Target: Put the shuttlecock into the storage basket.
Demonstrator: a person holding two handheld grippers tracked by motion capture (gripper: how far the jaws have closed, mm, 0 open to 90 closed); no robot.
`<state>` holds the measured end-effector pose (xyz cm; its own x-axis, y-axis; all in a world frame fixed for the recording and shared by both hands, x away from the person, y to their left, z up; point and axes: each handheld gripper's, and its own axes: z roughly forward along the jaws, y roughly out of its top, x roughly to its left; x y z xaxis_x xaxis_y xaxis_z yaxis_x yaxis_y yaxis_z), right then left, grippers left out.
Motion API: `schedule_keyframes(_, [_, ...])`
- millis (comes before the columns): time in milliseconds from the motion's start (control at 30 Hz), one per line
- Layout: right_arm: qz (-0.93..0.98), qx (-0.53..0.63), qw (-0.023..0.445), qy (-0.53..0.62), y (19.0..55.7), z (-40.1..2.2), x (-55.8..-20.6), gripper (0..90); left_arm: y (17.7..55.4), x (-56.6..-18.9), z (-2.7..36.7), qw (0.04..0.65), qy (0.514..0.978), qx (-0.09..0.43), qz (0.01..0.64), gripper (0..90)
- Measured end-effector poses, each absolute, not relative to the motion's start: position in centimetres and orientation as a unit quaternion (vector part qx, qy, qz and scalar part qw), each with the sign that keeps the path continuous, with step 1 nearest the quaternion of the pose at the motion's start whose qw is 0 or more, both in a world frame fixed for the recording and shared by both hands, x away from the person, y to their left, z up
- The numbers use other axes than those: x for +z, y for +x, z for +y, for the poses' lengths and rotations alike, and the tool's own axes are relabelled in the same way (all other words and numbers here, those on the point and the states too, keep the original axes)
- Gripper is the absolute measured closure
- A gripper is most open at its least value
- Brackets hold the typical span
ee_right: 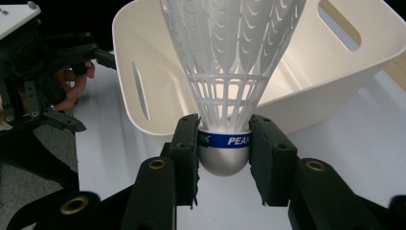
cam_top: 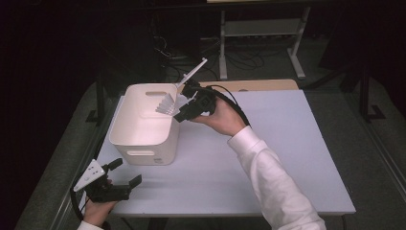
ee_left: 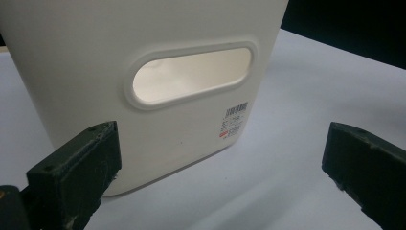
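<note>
Right gripper view shows the right gripper (ee_right: 224, 160) clamped on a white plastic shuttlecock (ee_right: 230, 72), its jaws pressing either side of the rounded cork base at the blue band, skirt pointing away toward the open white bin (ee_right: 306, 91). In the high view the shuttlecock (cam_top: 167, 104) hangs over the bin's (cam_top: 143, 143) far right rim, above the opening and touching nothing else that I can make out. It looks very light, and the lattice skirt thin and springy, likely to buckle if squeezed; the firm base is the sensible place to hold, though its smooth dome could slip from the pads. The left gripper (cam_top: 117, 184) rests low at the near left corner of the bench (cam_top: 268, 143), jaws wide apart and empty, facing the bin's near wall with its handle slot (ee_left: 191, 75) and a small label (ee_left: 234, 120). Nothing blocks the bin's mouth; its rim is the only edge the skirt might catch.
</note>
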<state>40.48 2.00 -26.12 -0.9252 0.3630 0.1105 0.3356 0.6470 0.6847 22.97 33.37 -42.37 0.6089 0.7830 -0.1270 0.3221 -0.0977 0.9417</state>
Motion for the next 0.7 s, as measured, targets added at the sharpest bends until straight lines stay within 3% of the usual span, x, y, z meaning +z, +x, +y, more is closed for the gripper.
schedule_keyframes(700, [0.903, 0.387, 0.005, 0.188, 42.4, 4.4, -26.4, 63.1, 23.0, -42.4, 33.4, 0.545, 0.713, 0.209, 0.389, 0.0])
